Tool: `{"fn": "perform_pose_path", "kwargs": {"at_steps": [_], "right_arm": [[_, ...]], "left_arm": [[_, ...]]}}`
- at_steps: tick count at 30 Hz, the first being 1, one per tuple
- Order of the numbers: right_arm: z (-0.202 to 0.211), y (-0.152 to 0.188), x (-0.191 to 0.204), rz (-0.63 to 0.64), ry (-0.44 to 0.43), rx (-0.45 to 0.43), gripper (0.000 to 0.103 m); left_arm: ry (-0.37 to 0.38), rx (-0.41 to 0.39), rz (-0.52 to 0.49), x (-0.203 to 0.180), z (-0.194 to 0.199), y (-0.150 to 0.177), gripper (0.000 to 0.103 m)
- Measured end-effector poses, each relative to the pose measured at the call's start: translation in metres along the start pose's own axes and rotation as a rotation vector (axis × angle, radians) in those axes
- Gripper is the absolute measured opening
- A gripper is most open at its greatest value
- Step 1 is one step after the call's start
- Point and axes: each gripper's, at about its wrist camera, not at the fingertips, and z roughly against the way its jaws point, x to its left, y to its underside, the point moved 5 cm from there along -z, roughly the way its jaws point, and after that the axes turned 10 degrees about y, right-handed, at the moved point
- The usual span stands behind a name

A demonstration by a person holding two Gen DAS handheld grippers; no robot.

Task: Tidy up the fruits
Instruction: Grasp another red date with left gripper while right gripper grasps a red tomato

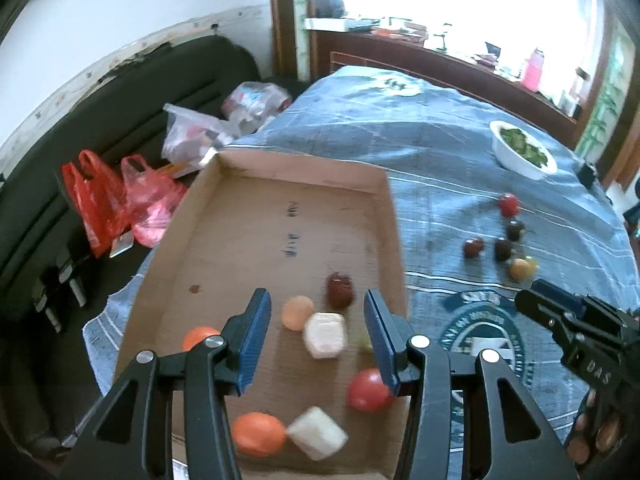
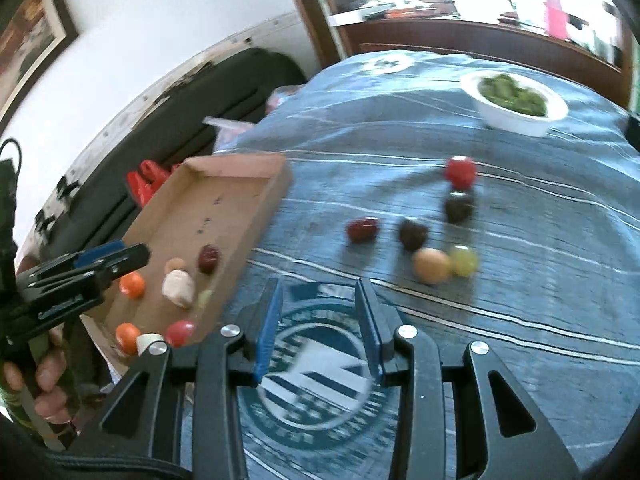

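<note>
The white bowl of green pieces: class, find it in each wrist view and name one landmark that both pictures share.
Left wrist view: the white bowl sits far right on the blue cloth, beyond the loose fruits.
Right wrist view: the white bowl sits upper right on the same cloth.
Shared landmark: the cardboard tray, left of the bowl in both views.

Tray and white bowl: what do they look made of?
Tray: plain brown cardboard, matte, with thin folded walls and pen marks on its floor. White bowl: smooth, uniformly white and slightly glossy, probably ceramic or plastic; the blur leaves that open.
</note>
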Motion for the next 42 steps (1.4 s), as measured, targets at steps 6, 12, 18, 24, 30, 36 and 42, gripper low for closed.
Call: {"fn": "perform_pose_path", "kwargs": {"at_steps": [6, 12, 18, 24, 30, 36, 42], "right_arm": [[0.012, 0.005, -0.038, -0.049, 0.043, -0.011, 0.039], [0.019, 0.012, -0.061, -0.075, 0.068, -0.013, 0.039], [0.018, 0.015, -0.075, -0.093, 0.082, -0.01, 0.039], [0.013, 0.016, -0.083, -0.098, 0.087, -0.003, 0.039], [0.004, 0.011, -0.09, -0.096, 0.095, -0.002, 0.039], [-0.009, -0.007, -0.098, -0.101, 0.101, 0.001, 0.039], [-0.028, -0.032, -0.101, -0.105, 0.108, -0.006, 0.039]], "left_arm": [[0.025, 0.004, -0.031, -0.022, 0.001, 0.004, 0.049], [0.053, 0.015, -0.063, -0.043, -0.001, 0.007, 0.049], [0.077, 0.035, -0.091, -0.063, -0.008, 0.01, 0.049], [0.094, 0.061, -0.116, -0.082, -0.02, 0.012, 0.049], [0.102, 0.084, -0.128, -0.094, -0.034, 0.01, 0.049], [0.122, 0.113, -0.119, -0.101, -0.052, 0.005, 0.049], [0.144, 0.152, -0.087, -0.104, -0.077, 0.0, 0.049]]}}
